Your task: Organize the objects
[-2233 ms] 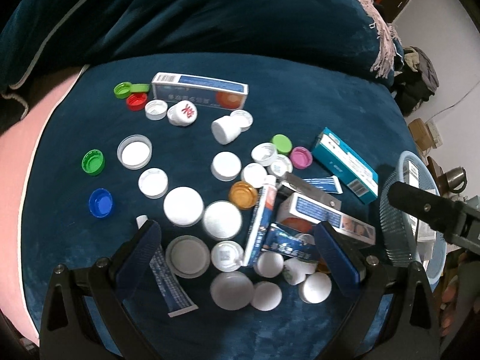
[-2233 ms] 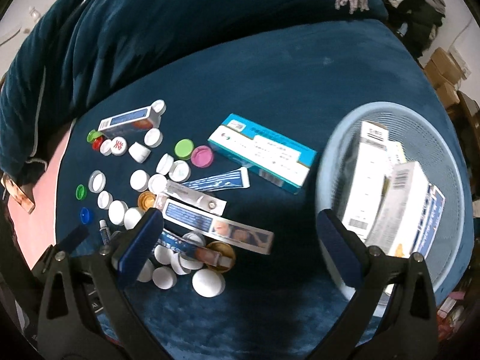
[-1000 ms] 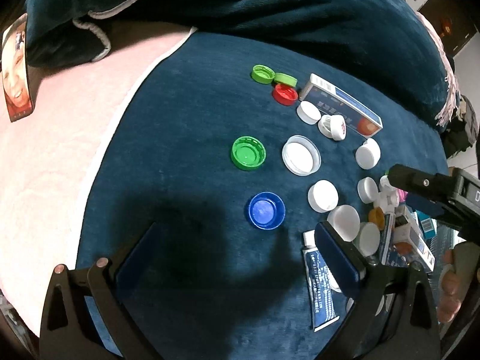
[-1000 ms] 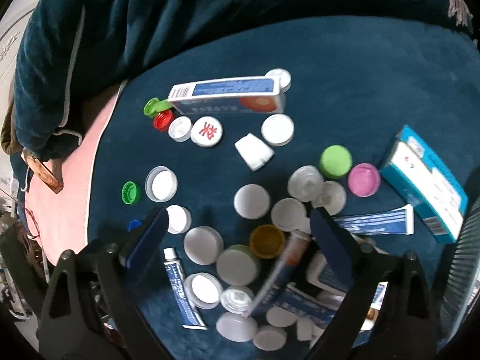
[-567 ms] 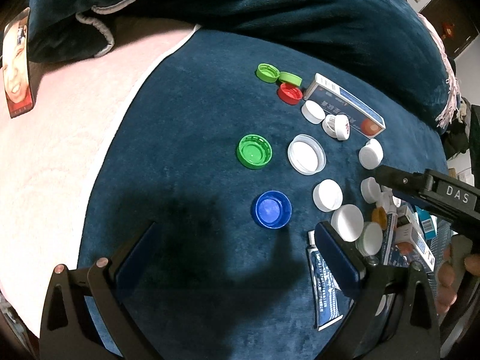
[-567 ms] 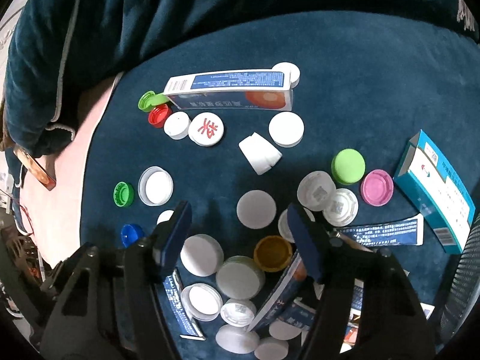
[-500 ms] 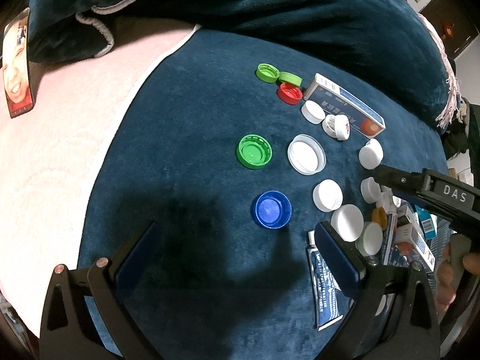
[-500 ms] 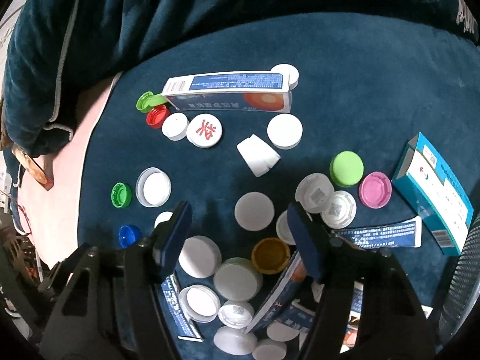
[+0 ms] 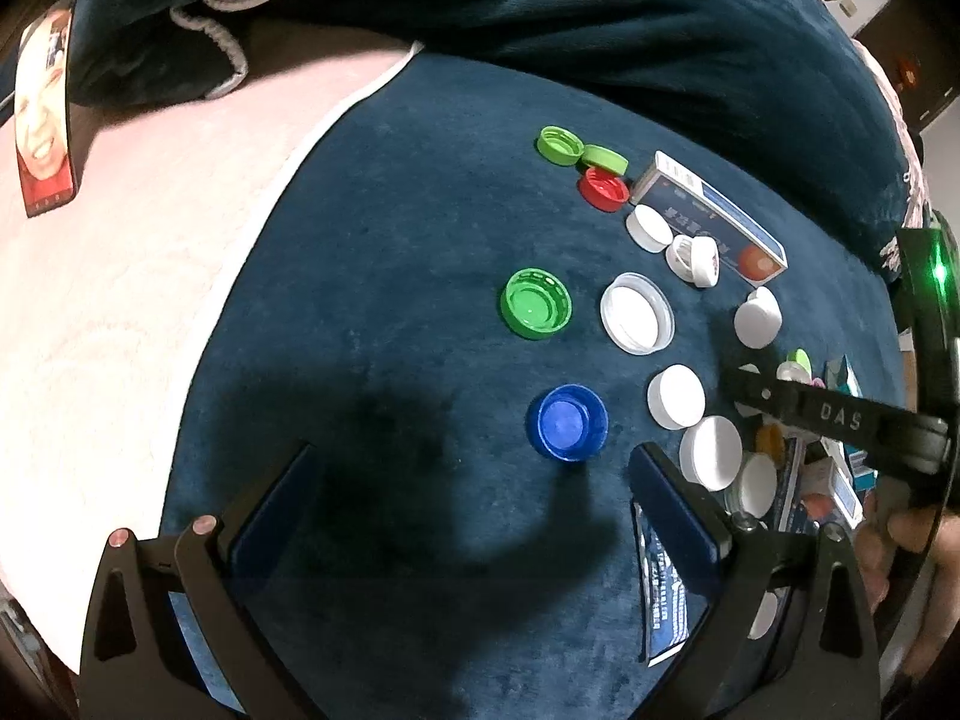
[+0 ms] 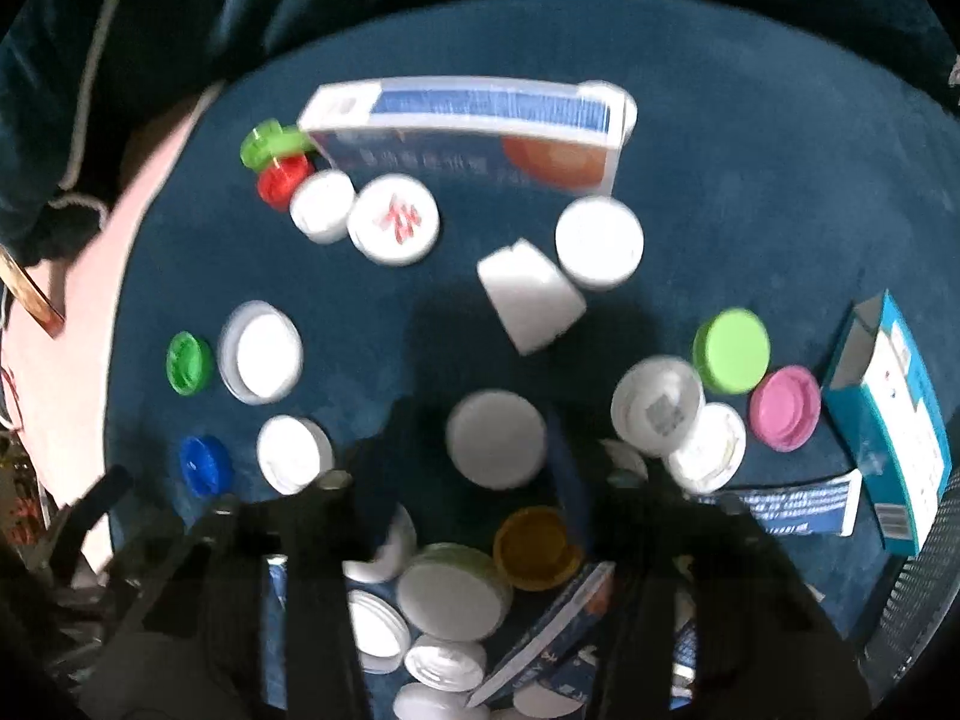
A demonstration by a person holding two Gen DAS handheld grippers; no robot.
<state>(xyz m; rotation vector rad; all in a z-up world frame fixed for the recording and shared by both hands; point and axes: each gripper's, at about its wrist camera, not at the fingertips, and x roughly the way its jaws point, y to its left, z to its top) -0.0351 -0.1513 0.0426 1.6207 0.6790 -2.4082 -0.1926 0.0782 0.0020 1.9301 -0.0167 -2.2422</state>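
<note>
Loose bottle caps lie on a dark blue velvet cushion [image 9: 390, 240]. My left gripper [image 9: 474, 498] is open with nothing between its fingers, and a blue cap [image 9: 567, 423] sits just ahead of it beside a green cap [image 9: 536, 303]. In the blurred right wrist view my right gripper [image 10: 480, 438] points steeply down. Its jaws are closing, and both fingers stand against the sides of a white cap [image 10: 495, 438]. An orange cap [image 10: 537, 546] and other white caps crowd just behind that.
A blue-and-white medicine box [image 10: 474, 126] lies at the far side, a teal box [image 10: 888, 420] and a tube [image 10: 798, 504] at the right by a mesh basket rim [image 10: 924, 600]. A pink blanket [image 9: 120, 330] borders the left. A person's hand [image 9: 900, 540] holds the right tool.
The right gripper has dropped toward the caps and its jaws have come together around the white cap. The left gripper has stayed put and open.
</note>
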